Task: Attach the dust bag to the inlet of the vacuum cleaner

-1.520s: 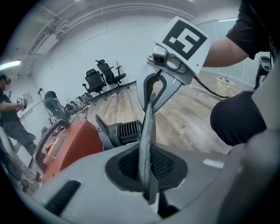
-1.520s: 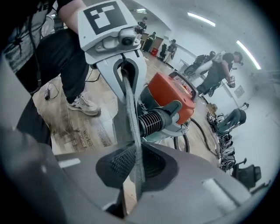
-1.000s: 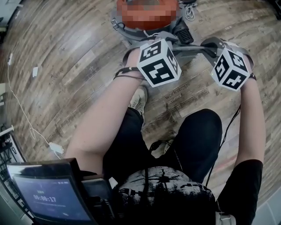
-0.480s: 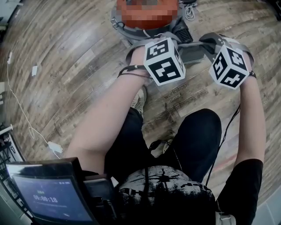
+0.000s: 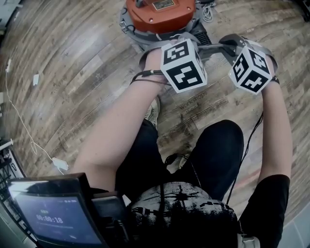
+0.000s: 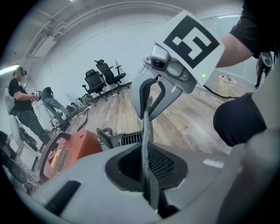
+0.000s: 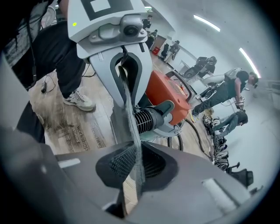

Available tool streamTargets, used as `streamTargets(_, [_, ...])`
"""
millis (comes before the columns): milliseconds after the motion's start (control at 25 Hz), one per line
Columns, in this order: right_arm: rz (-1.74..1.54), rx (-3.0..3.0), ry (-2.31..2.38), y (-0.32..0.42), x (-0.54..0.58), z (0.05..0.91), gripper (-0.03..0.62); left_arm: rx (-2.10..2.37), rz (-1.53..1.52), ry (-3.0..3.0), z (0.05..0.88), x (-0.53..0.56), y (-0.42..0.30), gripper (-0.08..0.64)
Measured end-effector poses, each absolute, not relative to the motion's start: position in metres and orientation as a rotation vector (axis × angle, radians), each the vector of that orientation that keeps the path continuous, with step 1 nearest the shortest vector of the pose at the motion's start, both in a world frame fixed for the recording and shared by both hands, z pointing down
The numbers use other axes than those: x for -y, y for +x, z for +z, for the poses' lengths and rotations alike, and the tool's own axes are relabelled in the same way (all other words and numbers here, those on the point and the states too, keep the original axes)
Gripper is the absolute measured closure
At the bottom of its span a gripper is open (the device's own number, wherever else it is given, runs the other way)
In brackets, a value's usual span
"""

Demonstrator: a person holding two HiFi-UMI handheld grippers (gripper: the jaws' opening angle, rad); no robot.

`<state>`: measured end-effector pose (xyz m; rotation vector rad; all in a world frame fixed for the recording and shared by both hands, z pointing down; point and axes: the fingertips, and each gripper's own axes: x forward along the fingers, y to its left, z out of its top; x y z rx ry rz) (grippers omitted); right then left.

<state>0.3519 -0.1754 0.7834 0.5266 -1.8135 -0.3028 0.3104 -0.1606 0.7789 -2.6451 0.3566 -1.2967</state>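
Note:
A thin grey dust bag edge (image 6: 145, 131) runs taut between my two grippers, seen edge-on in both gripper views. My left gripper (image 6: 146, 153) has just been closing and is shut on that edge. The right gripper (image 7: 135, 164) is shut on the same bag (image 7: 129, 113) from the other side. Each gripper faces the other: the right one (image 6: 151, 107) fills the top of the left gripper view. In the head view only the marker cubes, left (image 5: 183, 65) and right (image 5: 250, 69), show clearly. The orange vacuum cleaner (image 5: 160, 12) stands just beyond them, its black ribbed inlet (image 7: 146, 118) close behind the bag.
The person's legs and a shoe (image 5: 154, 109) are on the wooden floor below the grippers. A white cable with a charger (image 5: 60, 163) lies at the left. A screen (image 5: 53, 215) is at the bottom left. People and office chairs (image 6: 103, 76) are in the background.
The left gripper's cube has edged a little to the right, nearer the right cube. The right cube has barely shifted.

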Motion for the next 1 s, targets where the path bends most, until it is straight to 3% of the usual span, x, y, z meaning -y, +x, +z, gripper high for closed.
streamTargets(400, [-0.447, 1.667, 0.395, 0.330, 0.193, 0.762, 0.560, -0.427, -1.309, -2.828, 0.794, 0.176, 0.297, 0.532])
streamTargets(1000, [-0.339, 1.745, 0.579, 0.347, 0.201, 0.773, 0.554, -0.420, -1.200, -2.800, 0.775, 0.178, 0.306, 0.531])
